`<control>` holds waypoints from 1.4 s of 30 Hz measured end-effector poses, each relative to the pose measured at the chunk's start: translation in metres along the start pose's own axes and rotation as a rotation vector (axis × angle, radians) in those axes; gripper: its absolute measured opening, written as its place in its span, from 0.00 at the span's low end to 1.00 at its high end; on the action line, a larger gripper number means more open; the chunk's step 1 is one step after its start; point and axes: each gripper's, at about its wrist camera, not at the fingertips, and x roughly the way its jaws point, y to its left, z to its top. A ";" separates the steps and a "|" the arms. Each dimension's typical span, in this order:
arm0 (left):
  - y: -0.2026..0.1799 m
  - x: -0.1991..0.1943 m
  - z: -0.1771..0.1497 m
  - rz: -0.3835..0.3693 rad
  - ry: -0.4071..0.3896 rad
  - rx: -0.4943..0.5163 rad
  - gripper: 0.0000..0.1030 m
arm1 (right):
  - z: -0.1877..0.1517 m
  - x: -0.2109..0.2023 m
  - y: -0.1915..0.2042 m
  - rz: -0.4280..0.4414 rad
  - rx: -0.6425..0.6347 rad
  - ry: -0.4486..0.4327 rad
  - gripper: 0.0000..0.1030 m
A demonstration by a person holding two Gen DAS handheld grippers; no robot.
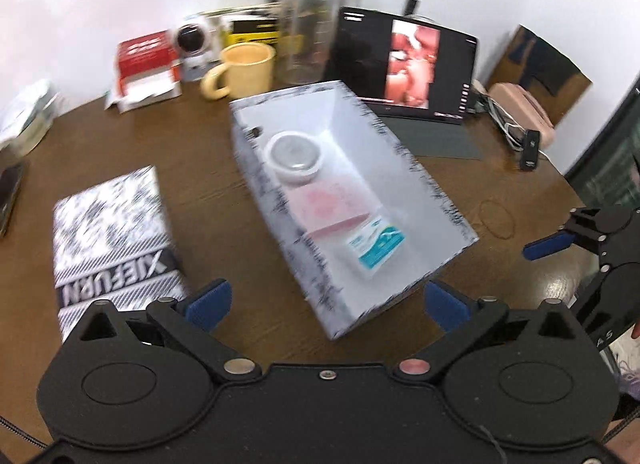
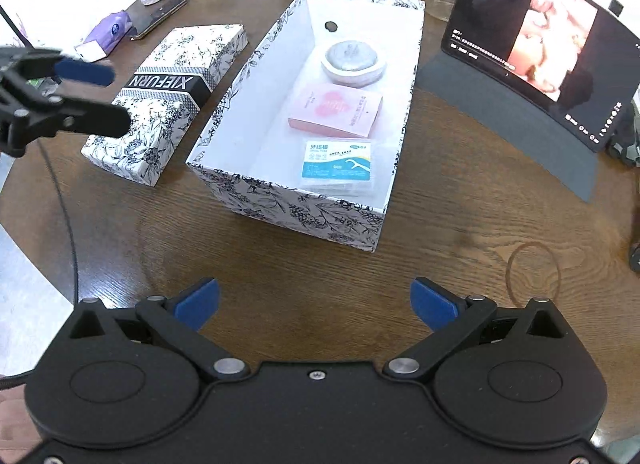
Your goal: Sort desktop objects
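An open floral-print box [image 2: 288, 208] [image 1: 276, 200] sits mid-table. Inside lie a round white container [image 2: 354, 62] [image 1: 294, 156], a pink card packet [image 2: 336, 110] [image 1: 328, 204] and a blue-and-white floss pick pack [image 2: 338, 162] [image 1: 376, 246]. Its lid [image 2: 168, 100] [image 1: 112, 240], printed XIEFURN, lies flat to the left of the box. My left gripper [image 1: 328, 304] is open just short of the box's near corner, nothing between its fingers. My right gripper [image 2: 316, 302] is open above bare table in front of the box. In the right wrist view the left gripper [image 2: 92, 92] hangs over the lid's left side.
A tablet [image 2: 540, 60] [image 1: 408, 64] on a stand plays video at the right. At the back stand a yellow mug [image 1: 244, 68], a clear bottle [image 1: 306, 20], a red carton [image 1: 146, 64] and a small camera [image 1: 194, 40]. A phone [image 2: 158, 18] and a purple pack [image 2: 108, 30] lie at the left. A rubber band [image 2: 532, 274] lies at the front right.
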 end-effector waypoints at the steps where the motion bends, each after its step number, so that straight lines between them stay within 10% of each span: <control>1: 0.003 -0.003 -0.003 0.010 -0.001 -0.015 1.00 | 0.000 -0.001 0.000 -0.001 0.001 -0.002 1.00; 25: 0.054 -0.008 -0.021 0.206 -0.030 -0.356 1.00 | 0.016 0.021 -0.010 0.023 -0.043 -0.013 1.00; 42: 0.111 -0.043 -0.045 0.202 -0.034 -0.254 1.00 | 0.005 0.013 0.052 -0.070 0.116 -0.084 1.00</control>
